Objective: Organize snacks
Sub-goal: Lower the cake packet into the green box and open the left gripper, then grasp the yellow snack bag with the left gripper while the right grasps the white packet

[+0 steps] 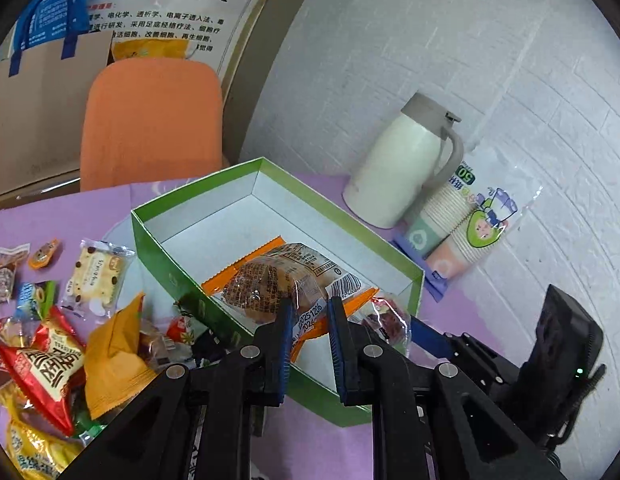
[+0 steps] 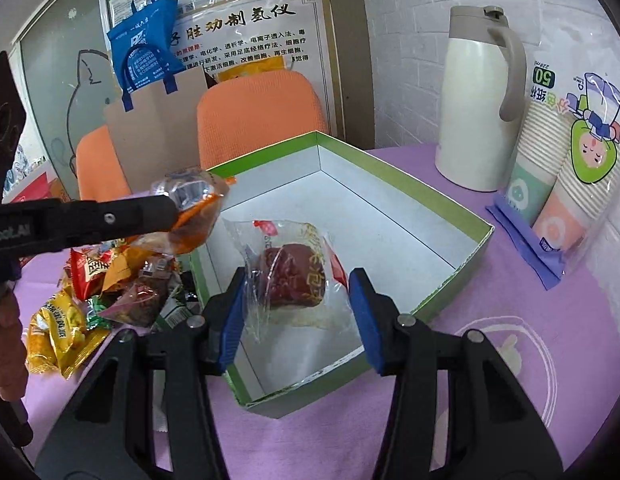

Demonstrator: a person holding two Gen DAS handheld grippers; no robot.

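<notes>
Over a green box (image 2: 450, 216) on a purple-covered worktop (image 2: 530, 340), the left gripper (image 1: 310, 320) pinches the orange-edged wrapper of a packaged cake (image 1: 278, 276), its blue pads closed on the clear plastic so the packet hangs above the box's white floor. The right gripper (image 2: 298, 312) stands open, its fingers spread on either side of a dark red pastry in a clear wrapper (image 2: 294, 280) that lies on the box floor (the left pad touches the wrapper's edge, the right one is clear of it). To the left of the box a heap of loose snack packets (image 1: 58, 352) lies on the worktop, with a wrapped biscuit (image 1: 96, 276) and a few smaller sweets spread flat beyond it. At the far right, against a white brick wall, stand a cream jug (image 2: 478, 104) and a plastic-wrapped stack of paper cups (image 2: 570, 168). Behind the worktop are orange chairs (image 2: 262, 116) and a blue bag (image 2: 146, 48).
</notes>
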